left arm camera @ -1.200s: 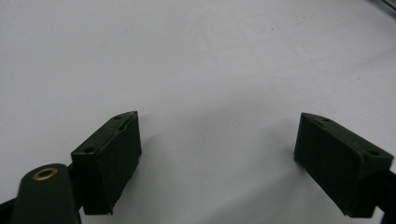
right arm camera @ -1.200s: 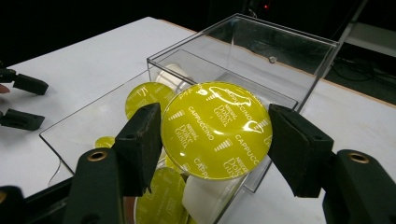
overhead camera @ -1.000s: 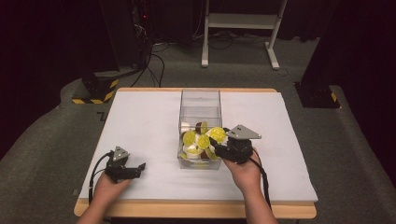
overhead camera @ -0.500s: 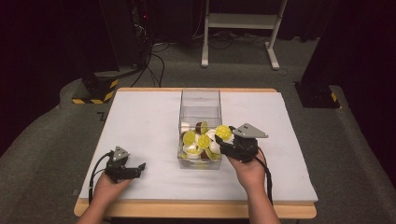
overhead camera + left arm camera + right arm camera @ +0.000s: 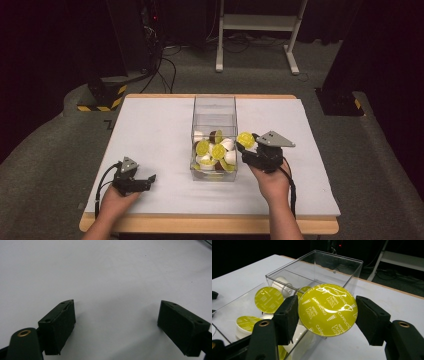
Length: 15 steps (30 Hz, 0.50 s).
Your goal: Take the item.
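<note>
A clear plastic box (image 5: 214, 107) stands in the middle of the white table, with several yellow-lidded coffee capsules (image 5: 218, 151) piled in its near end. My right gripper (image 5: 245, 144) is shut on one such capsule (image 5: 327, 309), held just right of the box's right wall and above the table. In the right gripper view the capsule's yellow foil lid faces the camera, with the box (image 5: 312, 267) behind it. My left gripper (image 5: 147, 180) rests near the table's front left, open, with nothing between its jaws; in the left gripper view the open gripper (image 5: 116, 320) is over bare white table.
The white table top (image 5: 150, 135) has free room left and right of the box. Its wooden front edge (image 5: 200, 225) runs close to the hands. Beyond the table are a dark floor, cables and a white metal stand (image 5: 260, 25).
My right gripper has lifted the yellow capsule out of the box and carried it rightward, past the box's right wall. The left gripper has stayed put.
</note>
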Tool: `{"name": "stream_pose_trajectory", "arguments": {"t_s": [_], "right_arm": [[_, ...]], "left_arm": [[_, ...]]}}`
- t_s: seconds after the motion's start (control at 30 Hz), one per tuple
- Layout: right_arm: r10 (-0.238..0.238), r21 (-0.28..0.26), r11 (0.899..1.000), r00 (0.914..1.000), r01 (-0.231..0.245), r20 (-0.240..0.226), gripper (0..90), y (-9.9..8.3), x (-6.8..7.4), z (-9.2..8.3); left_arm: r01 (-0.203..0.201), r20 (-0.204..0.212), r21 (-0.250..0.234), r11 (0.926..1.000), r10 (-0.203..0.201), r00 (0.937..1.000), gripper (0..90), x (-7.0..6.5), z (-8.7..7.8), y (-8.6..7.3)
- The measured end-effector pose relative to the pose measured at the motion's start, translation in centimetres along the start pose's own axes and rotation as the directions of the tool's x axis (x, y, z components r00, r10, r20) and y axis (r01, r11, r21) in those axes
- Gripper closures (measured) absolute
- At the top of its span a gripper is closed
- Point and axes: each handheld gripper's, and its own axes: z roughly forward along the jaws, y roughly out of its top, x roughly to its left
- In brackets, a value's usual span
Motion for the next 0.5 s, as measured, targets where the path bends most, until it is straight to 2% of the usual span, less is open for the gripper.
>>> {"name": "stream_pose_trajectory", "arguments": {"t_s": [0.5], "right_arm": [[0.032,0.006,0.999,0.9974,-0.032,0.064,37.7,-0.7,-2.2,-1.0]], "left_arm": [[-0.001,0.001,0.001,1.0,0.001,1.0,15.0,0.0,0.0,0.0]]}}
